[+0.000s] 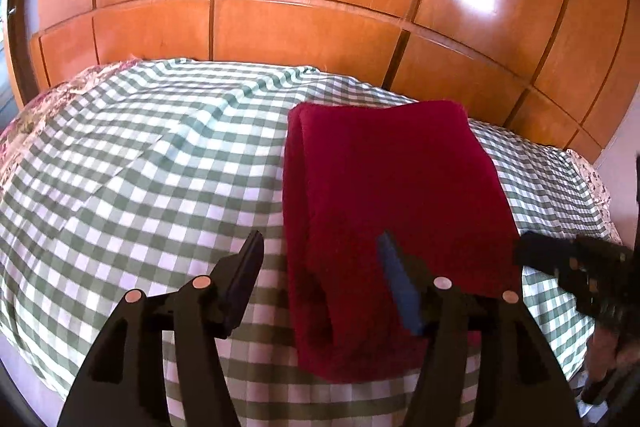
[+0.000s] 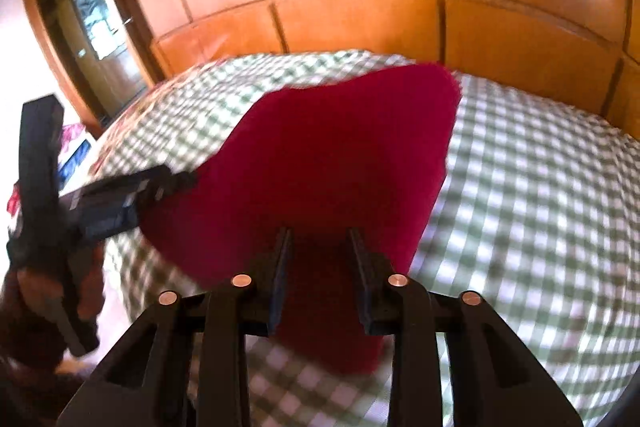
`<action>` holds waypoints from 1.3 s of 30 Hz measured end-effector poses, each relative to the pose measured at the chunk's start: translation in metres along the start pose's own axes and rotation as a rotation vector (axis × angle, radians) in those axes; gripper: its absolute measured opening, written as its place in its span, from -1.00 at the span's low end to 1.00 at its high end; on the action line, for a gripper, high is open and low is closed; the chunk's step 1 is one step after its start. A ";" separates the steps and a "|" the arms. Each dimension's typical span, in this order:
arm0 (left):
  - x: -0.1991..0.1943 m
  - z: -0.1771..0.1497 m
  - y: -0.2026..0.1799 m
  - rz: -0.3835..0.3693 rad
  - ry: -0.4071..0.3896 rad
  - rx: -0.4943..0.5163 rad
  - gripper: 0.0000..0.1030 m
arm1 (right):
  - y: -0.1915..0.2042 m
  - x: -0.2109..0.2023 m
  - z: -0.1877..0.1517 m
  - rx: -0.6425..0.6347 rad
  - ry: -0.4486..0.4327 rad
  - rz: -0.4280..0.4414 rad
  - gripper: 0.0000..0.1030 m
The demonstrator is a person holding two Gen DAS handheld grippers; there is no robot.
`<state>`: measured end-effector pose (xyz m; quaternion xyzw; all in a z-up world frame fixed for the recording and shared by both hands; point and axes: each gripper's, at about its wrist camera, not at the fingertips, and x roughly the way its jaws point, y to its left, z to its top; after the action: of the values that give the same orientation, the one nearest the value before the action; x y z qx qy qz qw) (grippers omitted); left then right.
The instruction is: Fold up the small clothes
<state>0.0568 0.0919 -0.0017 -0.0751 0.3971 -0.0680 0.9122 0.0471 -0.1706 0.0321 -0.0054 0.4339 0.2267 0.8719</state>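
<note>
Folded red cloth [image 1: 396, 211] lying flat on the green-and-white checked bedspread [image 1: 152, 155], the landmark for all else here. Left of the cloth, a wide stretch of open check running out to the bed's curved edge, where a floral border [image 1: 24, 123] peeks from under. Beyond the cloth's far edge, only a narrow band of check before the wooden wardrobe panels [image 1: 304, 31]. Left side of the cloth showing a rolled, doubled fold; near edge hanging close to the bed's front rim.

Left gripper [image 1: 320, 247] poised above the cloth's near left corner, jaws well apart, one finger over bare check, the other over red, nothing pinched. Right gripper [image 2: 320, 239] above the cloth's near right portion, jaws parted and clear of the fabric (view somewhat blurred). Right of the cloth, more open bedspread [image 2: 540, 187] reaching the wardrobe. Left of it in the right wrist view, a hand [image 2: 44, 307] gripping the other tool, a wooden door [image 2: 92, 39] behind.
</note>
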 end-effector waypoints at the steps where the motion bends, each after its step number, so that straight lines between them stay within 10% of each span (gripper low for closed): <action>1: 0.000 0.002 0.000 0.000 -0.001 0.001 0.17 | -0.004 0.001 0.004 0.009 -0.010 -0.008 0.10; 23: 0.046 -0.008 0.019 0.021 0.090 -0.012 0.23 | -0.025 0.137 0.087 -0.011 0.164 -0.152 0.21; 31: 0.048 -0.016 0.044 -0.112 0.109 -0.125 0.45 | -0.056 0.076 0.068 0.190 0.015 -0.013 0.74; 39: 0.060 -0.024 0.063 -0.303 0.145 -0.279 0.26 | -0.091 0.065 -0.005 0.455 0.081 0.261 0.77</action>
<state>0.0841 0.1407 -0.0729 -0.2545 0.4515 -0.1540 0.8412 0.1136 -0.2280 -0.0375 0.2378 0.5051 0.2335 0.7961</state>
